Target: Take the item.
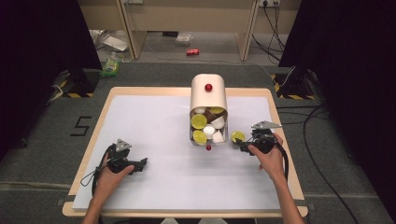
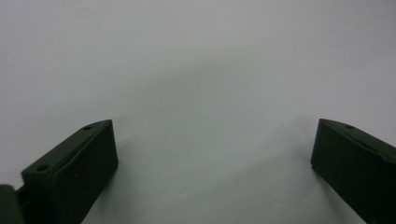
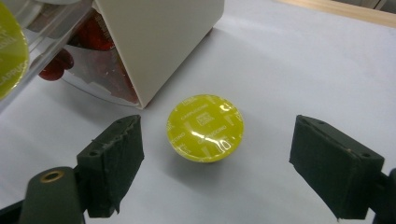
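Right gripper view: capsule (image 3: 205, 128) between parted jaws.

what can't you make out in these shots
- How many capsules sit deep inside the dispenser: in the high view its white cover hides all but the front ones.
- The small print on the yellow capsule: blurred in the right gripper view beyond "cappuccino"; too small in the high view.
- What lies near the left gripper: its own view gives just bare white sheet between open jaws.
- The red object behind the dispenser's clear front: cut off at that view's edge.

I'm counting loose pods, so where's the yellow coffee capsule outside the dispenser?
The yellow coffee capsule sits on the white sheet, between the open right hand-held gripper and the dispenser.
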Available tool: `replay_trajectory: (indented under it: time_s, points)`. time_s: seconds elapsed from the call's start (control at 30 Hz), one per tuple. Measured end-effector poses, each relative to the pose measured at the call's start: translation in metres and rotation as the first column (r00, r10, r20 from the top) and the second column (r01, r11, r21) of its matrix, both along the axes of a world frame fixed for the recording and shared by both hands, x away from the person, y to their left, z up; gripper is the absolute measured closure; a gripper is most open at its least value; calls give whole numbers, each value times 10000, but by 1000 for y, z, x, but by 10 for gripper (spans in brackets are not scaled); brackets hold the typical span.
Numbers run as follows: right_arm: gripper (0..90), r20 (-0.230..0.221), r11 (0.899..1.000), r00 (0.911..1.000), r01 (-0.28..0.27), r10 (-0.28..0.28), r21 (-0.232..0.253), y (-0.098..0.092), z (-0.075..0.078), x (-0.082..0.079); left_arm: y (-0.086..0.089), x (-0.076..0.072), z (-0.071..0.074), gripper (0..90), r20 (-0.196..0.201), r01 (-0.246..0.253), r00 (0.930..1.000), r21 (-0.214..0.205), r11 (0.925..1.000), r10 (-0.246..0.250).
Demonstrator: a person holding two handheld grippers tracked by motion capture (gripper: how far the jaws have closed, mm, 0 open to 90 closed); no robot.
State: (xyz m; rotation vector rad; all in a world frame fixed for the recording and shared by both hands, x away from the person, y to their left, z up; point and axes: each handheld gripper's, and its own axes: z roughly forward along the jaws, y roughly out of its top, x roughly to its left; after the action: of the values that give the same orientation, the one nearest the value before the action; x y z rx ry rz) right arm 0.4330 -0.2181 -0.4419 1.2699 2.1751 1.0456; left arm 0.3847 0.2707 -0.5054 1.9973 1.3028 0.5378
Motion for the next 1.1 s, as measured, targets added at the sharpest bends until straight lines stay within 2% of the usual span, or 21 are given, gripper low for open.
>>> replay_trajectory:
  time_s: [0.23, 0.83, 1.1]
  points:
    - [181, 138, 9999, 9998, 148, -148, -46, -9, 2, -10, 0, 0, 0, 0, 1, -2, 10000, -7, 10000, 2]
    - [190, -117, 9981, 9982, 594, -596, -174, -35, -14, -31, 0, 0, 0, 0, 13, -9, 10000, 10, 10000, 9]
    - [191, -202, 9977, 9978, 634, -639, -251, -39, -22, -42, 0, 0, 0, 0, 12, -9, 10000, 11, 10000, 9]
